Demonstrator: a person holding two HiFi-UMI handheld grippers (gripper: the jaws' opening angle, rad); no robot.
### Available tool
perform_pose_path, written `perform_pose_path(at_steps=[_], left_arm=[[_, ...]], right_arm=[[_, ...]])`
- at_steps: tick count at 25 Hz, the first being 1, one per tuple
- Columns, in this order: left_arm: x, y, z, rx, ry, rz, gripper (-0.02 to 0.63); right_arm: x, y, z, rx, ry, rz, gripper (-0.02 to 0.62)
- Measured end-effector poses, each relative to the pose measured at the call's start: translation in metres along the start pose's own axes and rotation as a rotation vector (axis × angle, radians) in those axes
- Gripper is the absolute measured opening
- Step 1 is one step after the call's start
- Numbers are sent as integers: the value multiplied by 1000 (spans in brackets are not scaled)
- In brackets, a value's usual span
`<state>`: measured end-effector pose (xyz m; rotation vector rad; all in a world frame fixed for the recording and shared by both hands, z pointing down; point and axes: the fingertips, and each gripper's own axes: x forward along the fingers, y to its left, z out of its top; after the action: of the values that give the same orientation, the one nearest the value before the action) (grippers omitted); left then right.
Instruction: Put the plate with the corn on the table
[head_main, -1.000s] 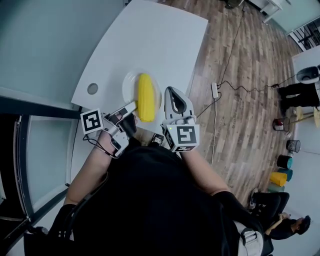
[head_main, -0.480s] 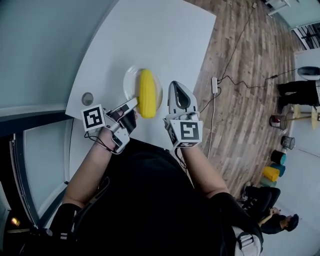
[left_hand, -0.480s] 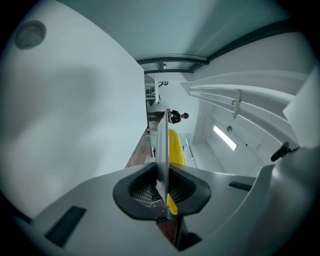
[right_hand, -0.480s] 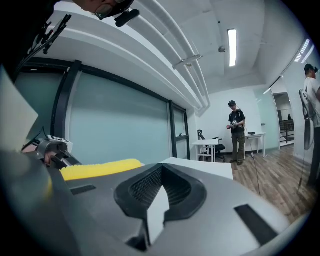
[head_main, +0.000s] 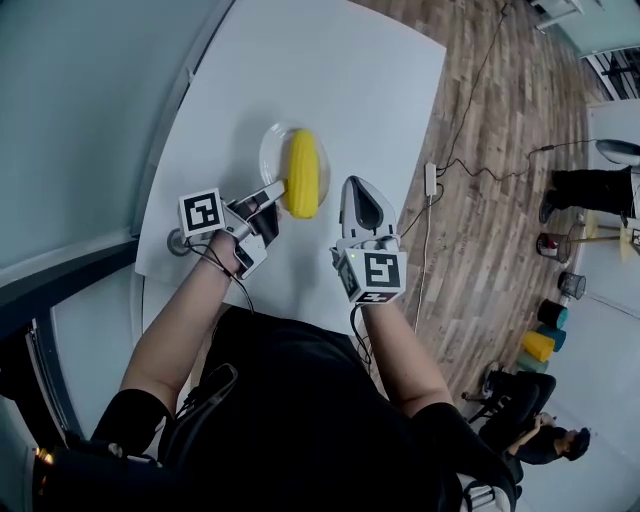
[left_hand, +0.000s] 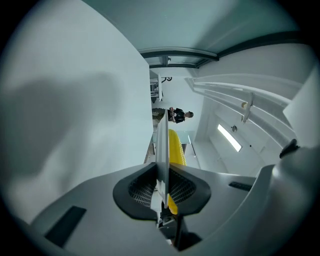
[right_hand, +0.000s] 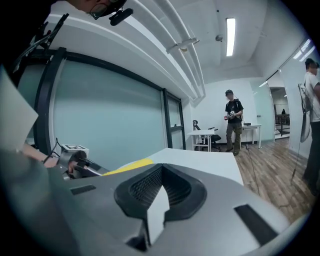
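A white plate (head_main: 272, 150) with a yellow corn cob (head_main: 303, 172) on it is over the white table (head_main: 330, 70), near its front left part. My left gripper (head_main: 277, 189) is shut on the plate's near rim. In the left gripper view the plate (left_hand: 161, 145) stands edge-on between the jaws, with the corn (left_hand: 176, 145) on its right side. I cannot tell whether the plate touches the table. My right gripper (head_main: 362, 196) hovers just right of the plate, its jaws together and holding nothing. The right gripper view shows the corn (right_hand: 131, 165) as a yellow strip.
A round cable hole (head_main: 177, 240) sits in the table's near left corner, beside my left hand. A glass wall runs along the table's left. A power strip (head_main: 430, 180) and cable lie on the wood floor to the right. A person (right_hand: 233, 120) stands further off.
My left gripper has carried the plate and corn forward, from the table's near edge further in over the tabletop. The right gripper has moved along beside it.
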<state>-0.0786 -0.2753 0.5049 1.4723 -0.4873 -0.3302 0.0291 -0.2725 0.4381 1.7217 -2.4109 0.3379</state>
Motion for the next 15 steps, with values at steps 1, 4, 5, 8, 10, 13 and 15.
perform_pose_path(at_steps=[1,4,5,8,10,13,15], left_arm=[[6,6,9,4,6,-3,40],[21,24,35,5,13,-20,40],[26,30,42,12,14,-17,40],[41,42,57,44,36,15,40],[48,49,59,18,58,30,40],[54,50,63,24,62,1,41],[63,46,65,80,63,13,41]], right_arm=[[4,2,-3,10,7,1,2],[16,4,-18,35,43,-12,2],[20,4,-22,44,55,-17,2],[31,0,-25,62,80,-31,2],[38,-4,-23,66,93,-40,2],[49,-10,-19,79,102,-50,2],[54,-18,-20,88,106,-53,2]])
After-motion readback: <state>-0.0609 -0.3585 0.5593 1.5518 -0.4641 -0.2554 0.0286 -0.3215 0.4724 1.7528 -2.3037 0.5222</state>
